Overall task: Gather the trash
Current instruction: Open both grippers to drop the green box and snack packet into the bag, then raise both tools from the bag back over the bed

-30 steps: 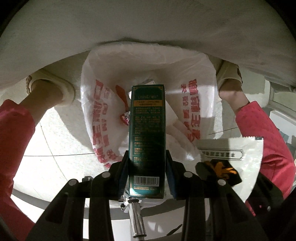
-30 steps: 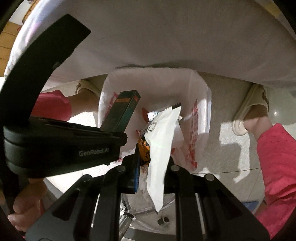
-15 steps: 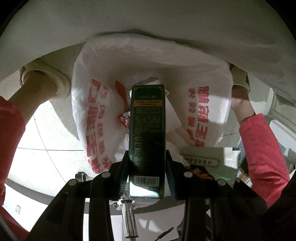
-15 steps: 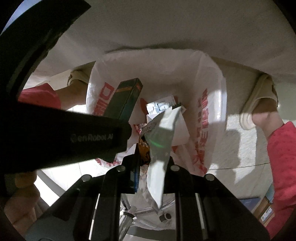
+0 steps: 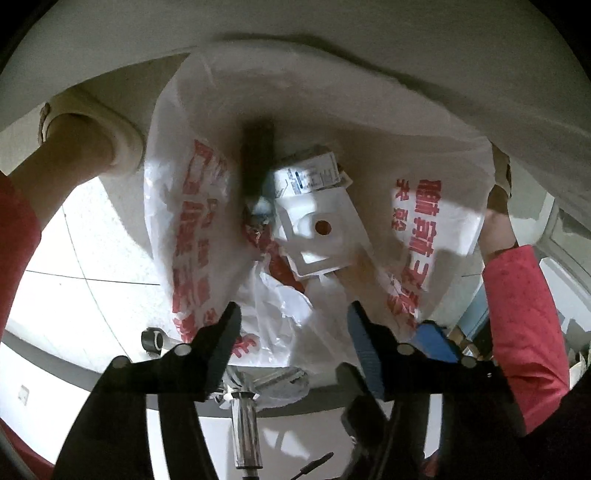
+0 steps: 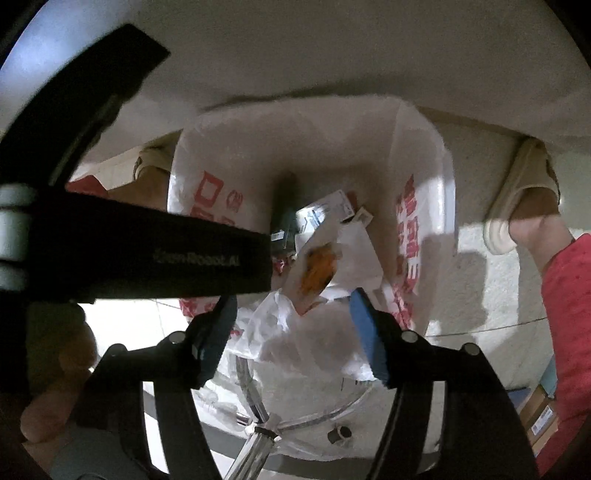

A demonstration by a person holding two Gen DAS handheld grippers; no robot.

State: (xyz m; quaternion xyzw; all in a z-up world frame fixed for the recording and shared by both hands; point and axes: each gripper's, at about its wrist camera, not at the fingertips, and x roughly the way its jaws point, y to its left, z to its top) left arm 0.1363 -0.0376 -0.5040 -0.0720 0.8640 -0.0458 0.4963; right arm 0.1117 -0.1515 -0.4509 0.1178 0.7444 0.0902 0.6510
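1. Left wrist view, left edge: a red sleeve (image 5: 16, 236) and a pale slipper (image 5: 92, 129) stand on the white tiled floor (image 5: 92, 258).
2. At the middle of that frame hangs a white plastic bag (image 5: 192, 206) with red lettering, its mouth wide under a pale cloth edge (image 5: 295, 33) that runs along the top.
3. Inside the bag, a dark box (image 5: 256, 162) shows as a blurred streak at upper centre, clear of both fingers.
4. Just right of it lie a printed carton (image 5: 314, 173) and a white packet (image 5: 317, 236) with a round hole.
5. The left gripper (image 5: 293, 321) sits at bottom centre with its jaws opening; nothing is between them and only crumpled plastic lies beyond.
6. Right wrist view, left half: the black body of the left gripper crosses the frame.
7. At centre of that frame, a white wrapper (image 6: 332, 258) with an orange patch lies loose in the bag mouth, above the fingers.
8. The right gripper (image 6: 291, 325) at lower centre has its jaws opening, released, blue pads (image 6: 365, 332) bare.
9. At the right edge are a second slipper (image 6: 517, 192) and a red sleeve.
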